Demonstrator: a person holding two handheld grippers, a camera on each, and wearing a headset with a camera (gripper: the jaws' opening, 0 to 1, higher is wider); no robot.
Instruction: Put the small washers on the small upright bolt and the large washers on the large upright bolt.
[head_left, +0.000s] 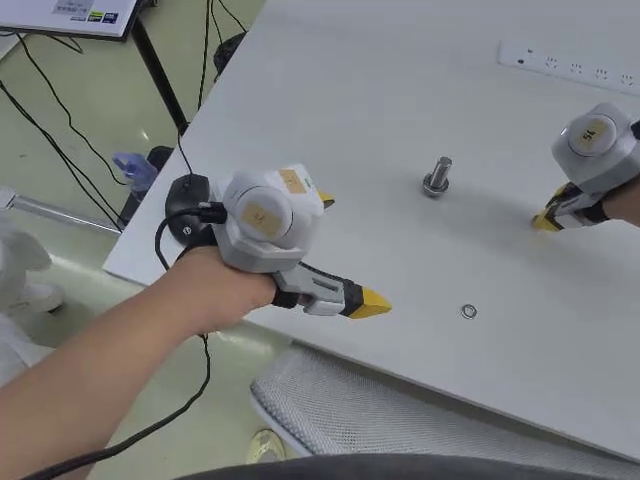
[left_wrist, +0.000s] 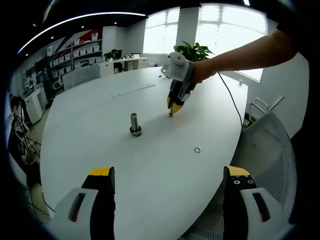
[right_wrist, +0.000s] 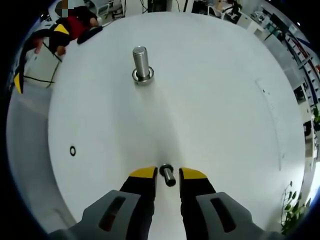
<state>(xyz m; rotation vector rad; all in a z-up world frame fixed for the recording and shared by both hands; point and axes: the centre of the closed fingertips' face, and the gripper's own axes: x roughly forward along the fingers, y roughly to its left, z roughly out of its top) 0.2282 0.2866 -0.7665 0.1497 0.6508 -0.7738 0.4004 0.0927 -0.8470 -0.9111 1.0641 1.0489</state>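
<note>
Okay, left gripper (left_wrist: 170, 172) hangs over the near left edge of the white round-edged table (head_left: 350, 100), its yellow-tipped jaws spread wide and holding nothing. The right gripper (right_wrist: 167, 172) is tip-down at the right, jaws narrowly apart on either side of the small upright steel bolt (right_wrist: 168, 178); can't tell if they pinch it. The large upright steel bolt (head_left: 437, 176) stands mid-table, and one small metal ring washer (head_left: 468, 311) lies flat nearer the near edge.

White table (head_left: 350, 120), power strip (head_left: 570, 65), mesh chair (head_left: 330, 400)
</note>
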